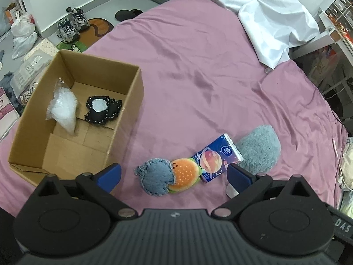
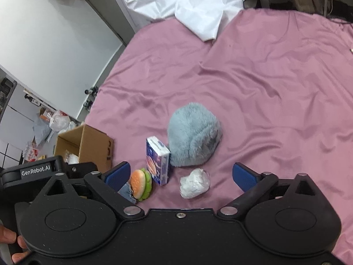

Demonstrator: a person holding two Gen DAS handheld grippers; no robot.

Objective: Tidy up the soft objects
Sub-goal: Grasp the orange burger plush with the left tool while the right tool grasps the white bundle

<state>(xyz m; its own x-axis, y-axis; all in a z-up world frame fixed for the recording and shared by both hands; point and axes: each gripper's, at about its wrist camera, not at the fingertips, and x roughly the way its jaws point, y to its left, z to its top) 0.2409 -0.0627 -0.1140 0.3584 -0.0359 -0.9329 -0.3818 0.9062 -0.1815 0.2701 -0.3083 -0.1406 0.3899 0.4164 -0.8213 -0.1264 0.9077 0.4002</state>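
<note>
On the pink bedsheet lie a denim plush, a burger plush, a blue tissue pack and a fluffy grey-blue hat. My left gripper hangs open above the denim and burger plushes. The cardboard box to its left holds a clear bag and a black pouch. In the right wrist view my right gripper stands open over a white crumpled bag, with the burger plush, tissue pack and hat ahead. Nothing is gripped.
A white sheet is piled at the bed's far side. Shoes, plastic bags and packets lie on the floor beyond the box. A shelf unit stands at the right. A hand holds the left gripper's body.
</note>
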